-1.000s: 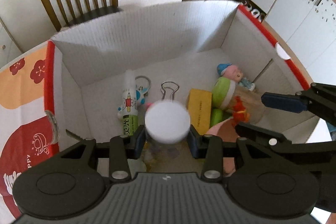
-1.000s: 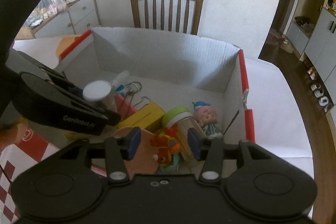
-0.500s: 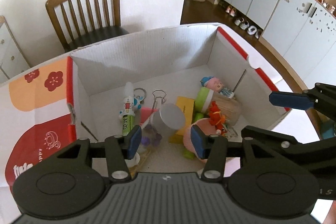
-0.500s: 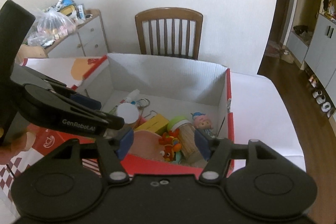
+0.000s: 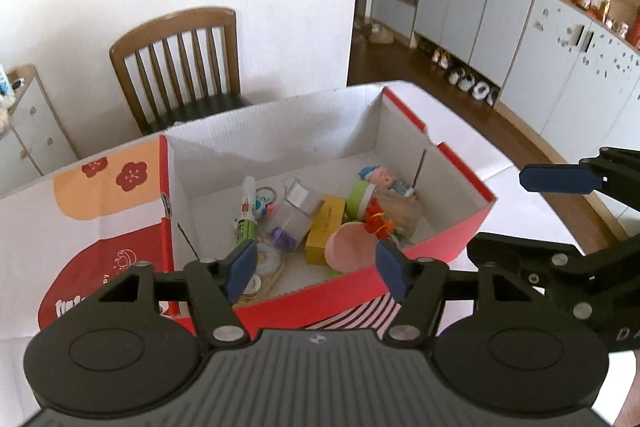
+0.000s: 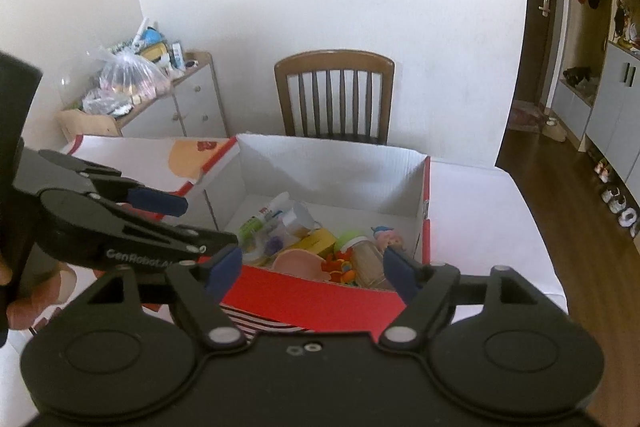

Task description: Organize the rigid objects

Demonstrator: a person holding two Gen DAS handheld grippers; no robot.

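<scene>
Change since earlier: one second ago the left gripper [image 5: 316, 265] was clamped on a clear jar with a white lid [image 5: 294, 213] low inside the box; now the jar lies released among the other items, and both grippers have pulled up and back toward the near side.
Left gripper: jaws apart and empty, hovering above the near red wall of the box.
Right gripper [image 6: 312, 271]: jaws apart, nothing between them, hovering over the same near wall, just right of the left gripper.
Box: a red-and-white cardboard box [image 5: 280, 131] stands open on a white table [image 6: 488, 211], with a flap folded out to the left.
Contents, left part: a glue tube with a green label [image 5: 245, 217] lies pointing away; near it sits a tape roll [image 5: 266, 259].
Contents, middle: the clear jar lies tilted, its lid toward the far side, touching a yellow box [image 5: 325, 231].
Contents, right part: a pink bowl [image 5: 350, 251] at the near wall, an orange toy [image 5: 378, 221], a green-lidded jar [image 5: 384, 201] on its side and a small doll [image 5: 380, 177] further back.
Background: a wooden chair [image 6: 334, 95] stands beyond the table.
Progress: judging by the filled box, the task seems well along; the jar is in.
Remaining: no loose items are visible on the table, though the near edge is hidden behind the grippers, so I cannot tell whether any are left.
</scene>
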